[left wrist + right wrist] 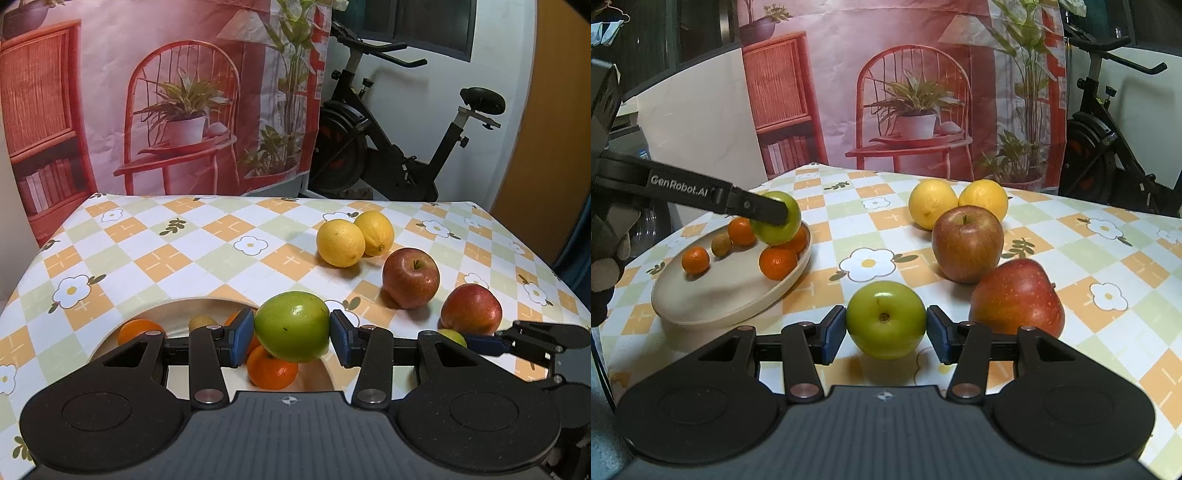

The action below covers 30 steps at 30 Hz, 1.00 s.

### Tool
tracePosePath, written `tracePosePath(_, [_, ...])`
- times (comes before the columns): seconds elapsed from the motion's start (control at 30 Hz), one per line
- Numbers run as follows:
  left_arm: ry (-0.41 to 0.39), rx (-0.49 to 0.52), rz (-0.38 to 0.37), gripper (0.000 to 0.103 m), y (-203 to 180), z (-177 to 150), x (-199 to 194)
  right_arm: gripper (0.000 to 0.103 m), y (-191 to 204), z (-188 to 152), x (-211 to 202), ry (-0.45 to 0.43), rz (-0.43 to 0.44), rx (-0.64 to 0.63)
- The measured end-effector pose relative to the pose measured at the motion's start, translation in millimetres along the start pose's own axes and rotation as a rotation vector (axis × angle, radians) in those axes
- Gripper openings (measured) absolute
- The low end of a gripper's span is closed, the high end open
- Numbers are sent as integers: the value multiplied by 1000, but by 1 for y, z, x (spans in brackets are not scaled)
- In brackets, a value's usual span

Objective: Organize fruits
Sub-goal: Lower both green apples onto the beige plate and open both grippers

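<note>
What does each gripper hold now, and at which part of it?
The left gripper clamps one green apple by its sides, over the plate. The right gripper clamps another green apple likewise, on the tablecloth.

A home room: an exercise bike [402, 122] stands behind a table with flowered checked tablecloth [207, 254].

Low wrist views, facing backdrop, sharing plate [177, 306]
</note>
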State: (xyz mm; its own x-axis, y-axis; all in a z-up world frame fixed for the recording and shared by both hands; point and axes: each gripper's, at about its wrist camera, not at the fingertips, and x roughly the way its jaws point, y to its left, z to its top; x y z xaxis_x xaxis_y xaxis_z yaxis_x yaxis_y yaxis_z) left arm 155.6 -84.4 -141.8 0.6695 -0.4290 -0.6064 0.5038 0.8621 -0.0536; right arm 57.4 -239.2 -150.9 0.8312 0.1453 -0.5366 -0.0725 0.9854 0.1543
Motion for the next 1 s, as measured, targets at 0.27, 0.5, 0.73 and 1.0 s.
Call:
tracePosePath(0.27, [-6, -12, 29, 48, 25, -12, -23, 50, 10, 18, 4, -20, 21, -42])
tracePosePath(0.5, [-9, -62, 58, 48, 52, -24, -42, 50, 29, 37, 21, -21, 53, -81])
tracePosePath(0.73, [4, -113, 76, 48, 71, -37, -50, 50, 53, 45, 43, -3, 100, -115])
tracePosePath(1.0, [20, -114, 82, 48, 74, -45, -47, 50, 69, 47, 56, 22, 156, -147])
